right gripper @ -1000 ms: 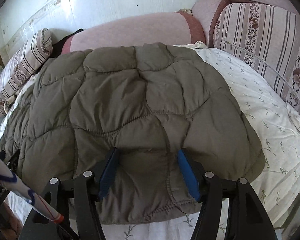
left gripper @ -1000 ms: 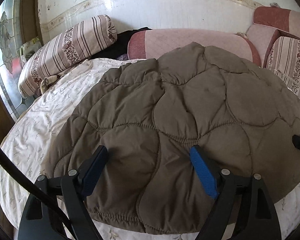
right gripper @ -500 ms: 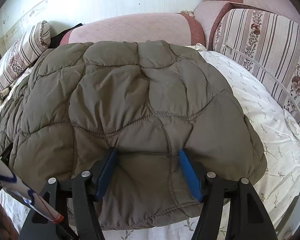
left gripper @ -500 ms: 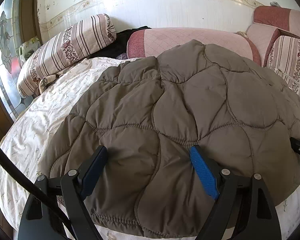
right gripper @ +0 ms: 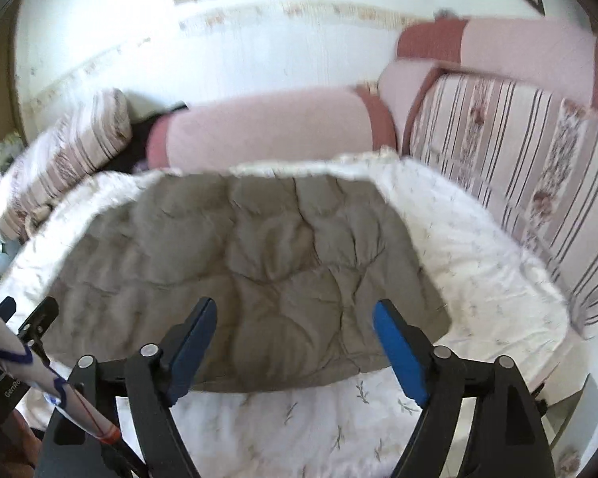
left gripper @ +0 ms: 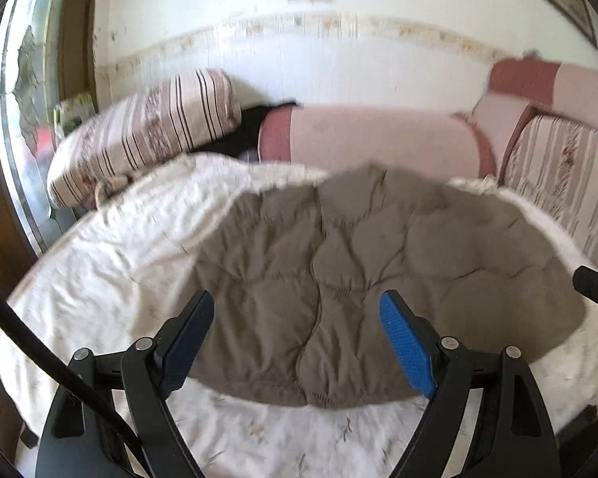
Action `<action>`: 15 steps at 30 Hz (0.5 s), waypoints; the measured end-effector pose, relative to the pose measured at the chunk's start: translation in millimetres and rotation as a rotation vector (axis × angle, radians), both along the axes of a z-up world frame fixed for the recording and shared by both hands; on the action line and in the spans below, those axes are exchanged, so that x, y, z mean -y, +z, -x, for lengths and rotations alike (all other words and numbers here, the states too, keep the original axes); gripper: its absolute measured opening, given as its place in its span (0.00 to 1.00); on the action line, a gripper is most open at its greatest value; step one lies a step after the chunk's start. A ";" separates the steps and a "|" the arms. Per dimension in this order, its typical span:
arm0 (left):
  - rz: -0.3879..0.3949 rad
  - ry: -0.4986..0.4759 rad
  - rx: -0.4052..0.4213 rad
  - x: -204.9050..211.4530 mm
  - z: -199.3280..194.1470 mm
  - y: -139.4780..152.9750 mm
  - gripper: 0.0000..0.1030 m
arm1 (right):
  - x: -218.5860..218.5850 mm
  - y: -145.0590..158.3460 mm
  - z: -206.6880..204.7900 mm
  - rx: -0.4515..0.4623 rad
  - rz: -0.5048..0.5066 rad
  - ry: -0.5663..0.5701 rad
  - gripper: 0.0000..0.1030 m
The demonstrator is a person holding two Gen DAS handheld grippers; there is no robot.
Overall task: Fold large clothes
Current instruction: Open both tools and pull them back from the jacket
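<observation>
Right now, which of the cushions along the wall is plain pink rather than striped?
The long pink bolster behind the brown quilted jacket; the cushions on either side of it, left and right, are striped.

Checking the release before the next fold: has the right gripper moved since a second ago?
Yes. The right gripper has pulled up and back from the brown quilted jacket; the striped cushion sits lower in view, and its jaws just opened, empty.

One partial marking readable

In the right wrist view, white letters "GenR", cut short, stand on a black device body (right gripper: 10,388) at the lower left; nothing else is legible.
</observation>
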State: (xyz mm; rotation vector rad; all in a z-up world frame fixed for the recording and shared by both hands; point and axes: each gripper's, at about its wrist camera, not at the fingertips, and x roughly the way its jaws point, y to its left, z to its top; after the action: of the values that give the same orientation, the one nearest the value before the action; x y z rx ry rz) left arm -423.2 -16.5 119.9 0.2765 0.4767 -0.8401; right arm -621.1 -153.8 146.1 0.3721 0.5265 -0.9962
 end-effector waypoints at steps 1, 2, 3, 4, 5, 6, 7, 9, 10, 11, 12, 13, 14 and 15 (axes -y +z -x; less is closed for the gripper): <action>0.018 0.000 -0.002 -10.6 4.4 12.6 0.90 | -13.0 14.4 3.3 0.006 0.024 0.009 0.84; 0.053 0.000 0.001 -25.7 10.8 29.8 0.90 | -23.0 25.5 6.5 0.010 0.044 0.016 0.87; 0.083 0.001 0.019 -38.6 17.0 44.6 0.91 | -36.0 38.7 10.6 0.019 0.071 0.022 0.90; 0.108 0.001 0.041 -49.8 23.9 57.4 0.94 | -49.6 51.6 16.1 0.034 0.101 0.027 0.91; 0.123 0.002 0.058 -58.5 28.4 67.5 0.97 | -63.7 63.1 21.9 0.046 0.135 0.029 0.93; 0.146 0.003 0.083 -72.3 37.1 81.6 0.98 | -72.9 70.4 25.2 0.052 0.156 0.030 0.95; 0.157 -0.001 0.093 -78.7 42.1 88.7 0.99 | -85.4 79.4 29.8 0.057 0.182 0.029 0.96; 0.183 -0.012 0.111 -97.3 54.7 103.7 0.99 | -103.3 90.1 36.6 0.061 0.214 0.029 0.97; 0.191 -0.016 0.119 -105.8 60.6 109.7 0.99 | -112.1 95.1 39.6 0.065 0.225 0.038 0.97; 0.196 -0.018 0.122 -111.4 63.8 113.1 0.99 | -120.1 99.4 42.6 0.067 0.234 0.044 0.97; 0.203 -0.019 0.126 -119.2 68.9 117.4 1.00 | -128.1 104.4 45.9 0.069 0.245 0.047 0.98; 0.208 -0.019 0.127 -125.4 72.6 120.9 1.00 | -136.4 109.1 50.1 0.076 0.256 0.049 0.98; 0.219 -0.019 0.129 -132.0 76.9 124.8 1.00 | -143.3 112.8 54.2 0.084 0.265 0.049 0.99; 0.234 -0.019 0.132 -139.7 81.0 129.2 1.00 | -150.7 116.4 58.1 0.094 0.276 0.050 1.00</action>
State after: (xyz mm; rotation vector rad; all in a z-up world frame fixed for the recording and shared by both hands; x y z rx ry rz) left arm -504.2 123.2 249.2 0.1195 0.2492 -0.8818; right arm -679.3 -3.1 262.5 0.1574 0.3069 -0.9828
